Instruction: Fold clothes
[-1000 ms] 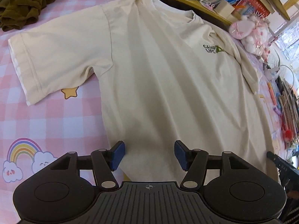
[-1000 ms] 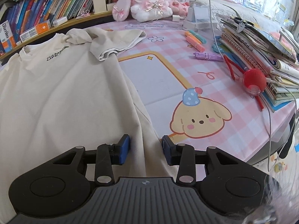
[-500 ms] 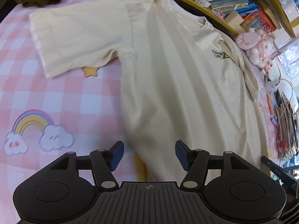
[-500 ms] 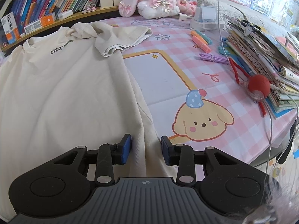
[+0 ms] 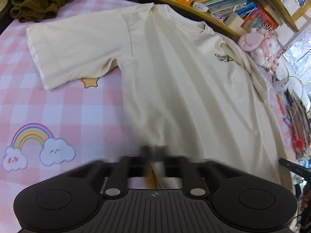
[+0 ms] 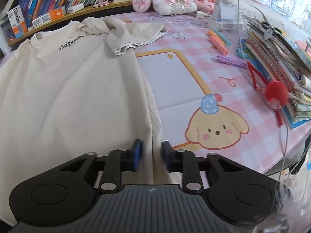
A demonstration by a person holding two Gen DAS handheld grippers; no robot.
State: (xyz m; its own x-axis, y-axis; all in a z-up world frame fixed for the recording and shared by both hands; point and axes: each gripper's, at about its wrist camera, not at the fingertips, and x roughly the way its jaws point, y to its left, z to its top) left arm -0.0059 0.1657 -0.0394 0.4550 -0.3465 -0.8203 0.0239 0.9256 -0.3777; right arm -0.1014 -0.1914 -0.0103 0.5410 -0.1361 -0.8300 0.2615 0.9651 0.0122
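Across the pink checked table cover [image 5: 64, 104], cream T-shirt [image 5: 184, 89] lies flat, collar far, hem near. Left gripper [image 5: 154, 151], blurred, closes on hem's left corner; right gripper [image 6: 149, 153], narrowly parted, straddles right corner.

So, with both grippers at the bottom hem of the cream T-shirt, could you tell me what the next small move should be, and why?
Probably close the right gripper on the fabric ridge. Its jaws stand apart with a fold of the T-shirt hem between them, ungripped, while the blurred left gripper looks pinched shut on its hem corner. Both corners need holding before any lift to fold.
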